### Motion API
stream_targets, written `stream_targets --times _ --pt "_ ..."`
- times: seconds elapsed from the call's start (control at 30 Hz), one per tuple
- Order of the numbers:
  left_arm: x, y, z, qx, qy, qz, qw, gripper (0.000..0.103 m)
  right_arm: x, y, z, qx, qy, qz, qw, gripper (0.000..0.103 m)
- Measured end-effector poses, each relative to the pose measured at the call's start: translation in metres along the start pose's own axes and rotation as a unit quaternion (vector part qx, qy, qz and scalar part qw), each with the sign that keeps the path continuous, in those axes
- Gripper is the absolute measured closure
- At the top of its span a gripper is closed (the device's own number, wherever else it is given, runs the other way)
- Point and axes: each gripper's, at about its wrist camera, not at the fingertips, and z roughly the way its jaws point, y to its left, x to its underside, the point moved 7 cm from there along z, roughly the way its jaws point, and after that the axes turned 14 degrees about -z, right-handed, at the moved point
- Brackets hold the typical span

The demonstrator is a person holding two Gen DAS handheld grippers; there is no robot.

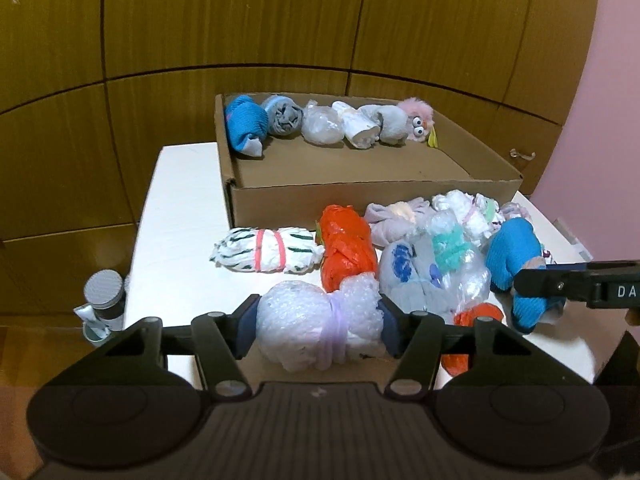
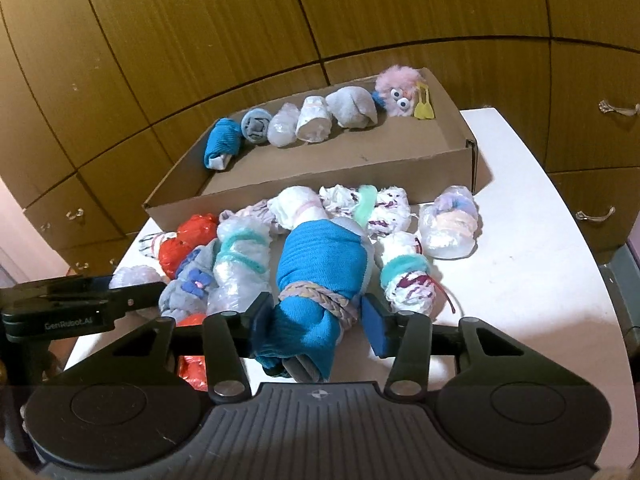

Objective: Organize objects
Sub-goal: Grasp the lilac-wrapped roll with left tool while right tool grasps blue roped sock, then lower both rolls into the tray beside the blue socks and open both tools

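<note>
My left gripper is shut on a bubble-wrap bundle tied with a lilac band, at the table's near side. My right gripper is around a blue sock bundle bound with a braided band; its left pad touches the sock, its right pad stands slightly off. The right gripper also shows in the left wrist view at the same blue bundle. The cardboard box at the back holds a row of several bundles and a pink fuzzy toy.
Loose bundles lie on the white table before the box: a green-striped white roll, an orange bag, clear plastic wraps, and a pastel bundle. A grey-capped container stands off the table's left edge. Wooden cabinets stand behind.
</note>
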Motion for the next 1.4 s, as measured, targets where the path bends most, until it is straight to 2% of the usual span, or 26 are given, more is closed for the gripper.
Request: stream_targets --times 0.27,0.43,0.63,0.8,0.9,1.07,1.27,1.4 --pt "-0.004 0.002 -0.017 -0.012 -0.007 0.010 0.9998 0.047 -0.002 -0.001 -0.017 -0.008 -0.012 -0.008 1.000 0.049" --pt "-0.022 -0.004 -0.025 -0.011 -0.017 0.018 0.9996 0.048 -0.014 -0.008 -0.032 -0.010 -0.029 -0.006 1.000 0.049" --pt "-0.070 -0.020 -0.028 -0.008 -0.046 0.057 0.9973 0.047 -0.057 -0.012 -0.047 -0.015 -0.062 -0.025 0.998 0.049" --pt "-0.115 -0.034 -0.010 -0.005 -0.055 0.101 0.9934 0.047 -0.110 -0.010 -0.043 -0.025 -0.087 -0.051 0.995 0.049" --pt "-0.130 -0.040 0.010 -0.012 -0.057 0.150 0.9870 0.047 -0.139 -0.007 -0.027 -0.049 -0.088 -0.063 0.993 0.049" --pt "-0.137 -0.034 0.051 -0.005 -0.022 0.193 0.9810 0.047 -0.175 0.002 0.019 -0.096 -0.070 -0.080 0.990 0.049" --pt "-0.132 -0.021 0.097 -0.017 0.024 0.229 0.9730 0.047 -0.188 0.020 0.088 -0.126 -0.027 -0.105 0.986 0.049" --pt "-0.124 -0.016 0.114 -0.021 0.041 0.262 0.9641 0.047 -0.189 0.029 0.130 -0.140 0.003 -0.123 0.983 0.049"
